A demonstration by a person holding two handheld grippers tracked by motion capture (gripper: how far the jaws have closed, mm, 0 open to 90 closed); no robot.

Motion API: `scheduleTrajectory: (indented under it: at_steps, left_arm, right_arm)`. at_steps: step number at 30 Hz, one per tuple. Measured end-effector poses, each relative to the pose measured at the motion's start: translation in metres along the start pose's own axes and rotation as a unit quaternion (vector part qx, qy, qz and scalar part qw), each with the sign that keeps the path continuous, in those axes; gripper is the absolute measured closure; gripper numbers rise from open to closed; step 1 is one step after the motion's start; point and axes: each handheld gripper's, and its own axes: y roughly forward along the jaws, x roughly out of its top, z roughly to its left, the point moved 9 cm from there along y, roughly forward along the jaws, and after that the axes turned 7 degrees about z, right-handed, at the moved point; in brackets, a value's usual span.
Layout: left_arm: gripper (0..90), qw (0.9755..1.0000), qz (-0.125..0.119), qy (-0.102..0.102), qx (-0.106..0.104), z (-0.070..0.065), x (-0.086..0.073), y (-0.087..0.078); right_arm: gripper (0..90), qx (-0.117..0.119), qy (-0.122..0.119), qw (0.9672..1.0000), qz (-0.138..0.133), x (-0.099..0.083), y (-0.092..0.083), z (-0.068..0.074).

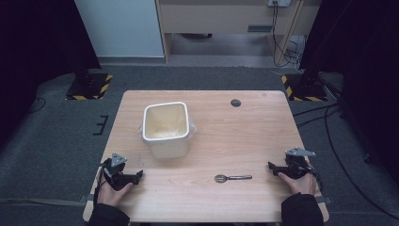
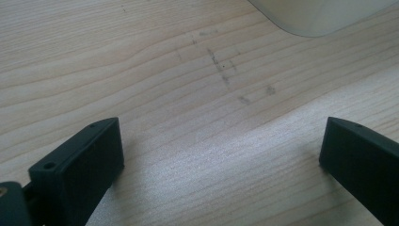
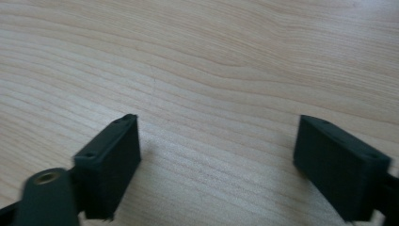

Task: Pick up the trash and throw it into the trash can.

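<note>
My left gripper point(image 1: 123, 175) and right gripper point(image 1: 288, 168) rest on the pale wooden table point(image 1: 221, 136), jaws wide apart, gripping nothing. Small metal spoon point(image 1: 232, 178) lies between them near the front edge, long axis left-right, bowl pointing left. I see the white square plastic bin point(image 1: 166, 128) upright behind the left gripper.

A white square bin point(image 1: 165, 129) stands on the wooden table point(image 1: 244, 136), left of centre. A metal spoon point(image 1: 232, 178) lies near the front edge, well apart from it. A dark round hole point(image 1: 235, 102) marks the far side.
</note>
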Motion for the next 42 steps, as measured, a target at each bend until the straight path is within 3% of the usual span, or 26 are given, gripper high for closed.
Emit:
scheduleTrajectory:
  at_steps: [2,8,17,21,29,34,42]
  left_arm:
    - [0.0,1.0000,0.000,0.000,0.000,0.000,0.000,0.000]
    - [0.0,1.0000,0.000,0.002,-0.001,0.000,0.000,0.000]
    - [0.0,1.0000,0.000,0.001,-0.001,0.000,0.000,0.000]
    - [0.0,1.0000,0.000,0.001,-0.001,0.000,0.000,0.000]
    - [0.0,1.0000,0.000,0.001,-0.001,0.000,0.000,0.000]
    - [0.0,1.0000,0.000,0.001,-0.001,0.000,0.000,0.000]
    - [0.0,1.0000,0.000,0.001,-0.001,0.000,0.000,0.000]
  right_arm:
    - [23.4,0.005,0.005,1.0000,-0.001,0.000,-0.003,0.000]
    - [24.7,0.001,0.005,0.9995,-0.032,0.010,-0.014,0.000]
    - [28.0,0.016,0.021,0.9951,-0.095,0.026,-0.038,-0.001]
    - [28.0,0.026,0.019,0.9942,-0.103,0.032,-0.047,0.002]
    - [28.3,0.054,-0.013,0.9900,-0.130,0.048,-0.068,0.017]
    - [26.4,0.079,-0.055,0.9878,-0.122,0.051,-0.074,0.031]
    - [27.4,0.120,-0.114,0.9801,-0.109,0.049,-0.074,0.057]
